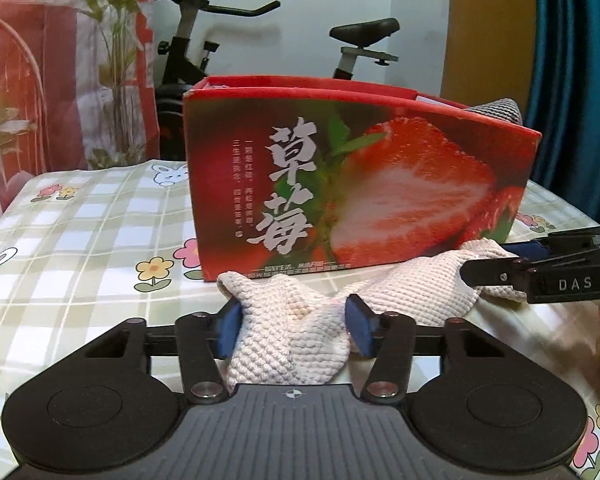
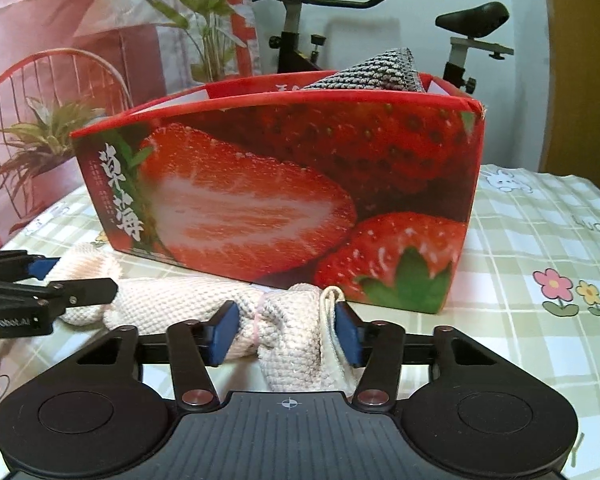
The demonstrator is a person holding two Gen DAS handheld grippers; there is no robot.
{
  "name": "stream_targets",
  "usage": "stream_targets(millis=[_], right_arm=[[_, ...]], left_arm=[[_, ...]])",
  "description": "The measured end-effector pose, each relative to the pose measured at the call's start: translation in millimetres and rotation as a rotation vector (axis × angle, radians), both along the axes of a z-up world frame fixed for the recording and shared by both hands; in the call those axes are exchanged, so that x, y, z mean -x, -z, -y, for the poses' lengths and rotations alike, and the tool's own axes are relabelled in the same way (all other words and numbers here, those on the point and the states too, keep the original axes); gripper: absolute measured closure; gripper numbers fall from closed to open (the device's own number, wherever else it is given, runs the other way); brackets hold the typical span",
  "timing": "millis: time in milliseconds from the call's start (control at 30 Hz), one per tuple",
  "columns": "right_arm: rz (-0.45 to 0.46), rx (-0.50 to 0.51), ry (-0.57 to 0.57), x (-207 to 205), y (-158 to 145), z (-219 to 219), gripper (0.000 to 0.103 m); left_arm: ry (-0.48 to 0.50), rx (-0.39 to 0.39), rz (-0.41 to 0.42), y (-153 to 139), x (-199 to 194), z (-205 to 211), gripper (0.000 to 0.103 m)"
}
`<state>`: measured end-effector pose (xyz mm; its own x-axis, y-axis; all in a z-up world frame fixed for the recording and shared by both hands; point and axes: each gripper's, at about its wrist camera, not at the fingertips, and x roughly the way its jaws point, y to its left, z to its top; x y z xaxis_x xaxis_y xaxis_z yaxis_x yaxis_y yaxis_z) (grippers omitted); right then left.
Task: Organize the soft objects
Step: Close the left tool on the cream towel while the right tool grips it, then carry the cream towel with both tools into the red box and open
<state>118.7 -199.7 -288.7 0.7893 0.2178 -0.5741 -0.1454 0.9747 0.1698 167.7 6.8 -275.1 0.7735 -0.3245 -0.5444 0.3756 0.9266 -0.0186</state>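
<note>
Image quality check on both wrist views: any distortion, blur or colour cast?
Left wrist: fisheye bows the strawberry box top edge; the lower right corner is smeared; the knitted cloth is sharp. Right wrist: same barrel bend on the box; a reddish cast over the upper left background; the cloth between the pads is crisp.

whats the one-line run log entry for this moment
left claw: shut on cloth | right claw: shut on cloth | cloth: on table, before box

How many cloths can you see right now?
2. A cream cloth lies on the table before the strawberry box, gripped at both ends. A grey cloth sticks out of the box; more may be hidden inside.
</note>
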Motion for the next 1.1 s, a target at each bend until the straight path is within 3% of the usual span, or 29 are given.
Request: stream_targets(millis=[167,567,667,733,867,1100], right_arm=[[0.002,-0.028,-0.017,0.2,-0.1,2.6,0.062],[0.002,-0.064,-0.023,0.1,0.8,7.4,0.064],[0.004,-0.059,-0.023,0.9,0.3,6.2,0.065],[0.013,-0.060,-0.023,3.5,-1.5,6.5,0.067],[0.042,-0.093,-0.019,12.3,-8.4,9.8,0.068],[0.107,-0.091,-0.025,28.4,-37.7,6.9,0.068]], left_arm=[[0.006,0.048,-0.024,1.6,-4.8,-6.1,0.052],[0.006,0.040,-0.060,-1.7,-6.8,-2.8,0.060],[-0.008,0.038,-0.104,-11.2,-10.4,0.4,0.070],[-0.022,0.042,-0.117,-18.3,-10.5,-0.5,0.091],[-0.038,0.106,-0.141,-32.4,-10.2,-13.0,0.093],[-0.024,0.169,-0.090,-59.2,6.9,-21.3,0.093]])
